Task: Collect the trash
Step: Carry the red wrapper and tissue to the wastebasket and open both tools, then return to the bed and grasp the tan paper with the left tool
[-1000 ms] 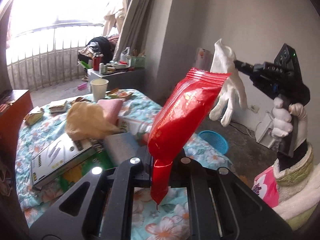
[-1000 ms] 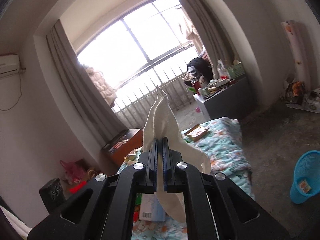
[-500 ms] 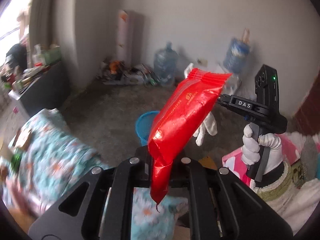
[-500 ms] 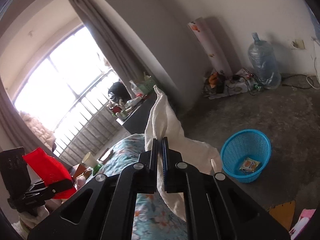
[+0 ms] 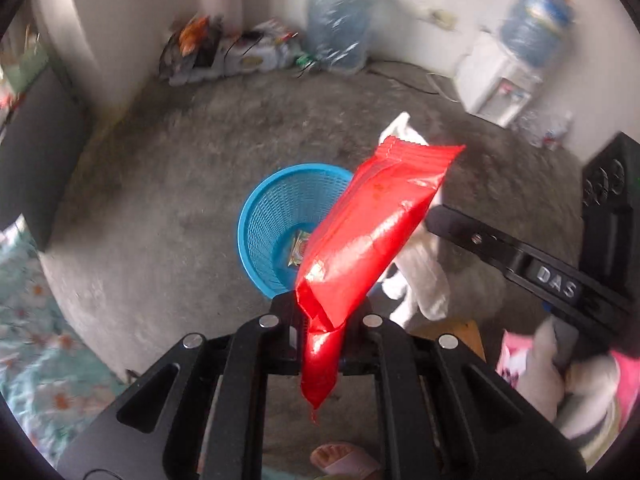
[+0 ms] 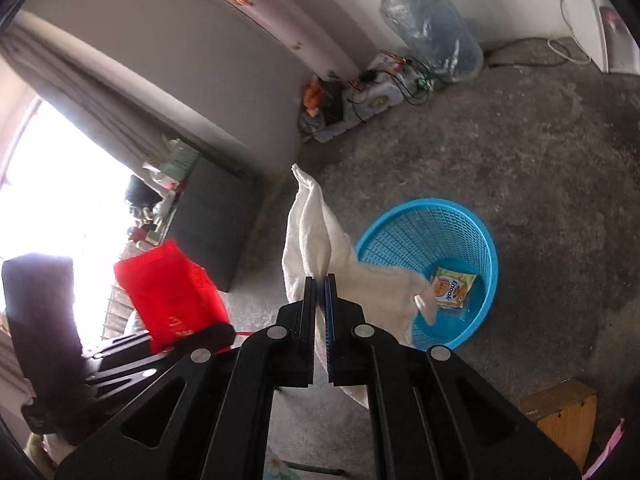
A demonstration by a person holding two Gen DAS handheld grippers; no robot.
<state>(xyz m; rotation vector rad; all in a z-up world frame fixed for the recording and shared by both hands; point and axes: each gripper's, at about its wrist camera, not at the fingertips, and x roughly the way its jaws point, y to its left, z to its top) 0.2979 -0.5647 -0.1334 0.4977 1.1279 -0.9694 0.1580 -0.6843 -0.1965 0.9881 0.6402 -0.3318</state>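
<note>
My left gripper (image 5: 322, 312) is shut on a red snack wrapper (image 5: 372, 228), held up over the near rim of a blue mesh basket (image 5: 272, 216) on the floor. My right gripper (image 6: 319, 284) is shut on a white glove (image 6: 316, 236) that hangs beside the basket (image 6: 476, 240). A small yellow packet (image 6: 452, 286) lies in the basket's bottom. The glove (image 5: 420, 272) and the right gripper's arm also show in the left wrist view, right of the wrapper. The wrapper (image 6: 172, 292) shows at left in the right wrist view.
Bare concrete floor surrounds the basket. A large water bottle (image 6: 432, 28) and a pile of cables and clutter (image 6: 360, 100) stand by the far wall. A water dispenser (image 5: 504, 76) is at the back right. The floral-covered table edge (image 5: 24, 320) is at left. A cardboard piece (image 6: 560, 412) lies near.
Both grippers have swung away from the table and tilted down toward the floor. The blue basket has come close below them. Both still hold their items.
</note>
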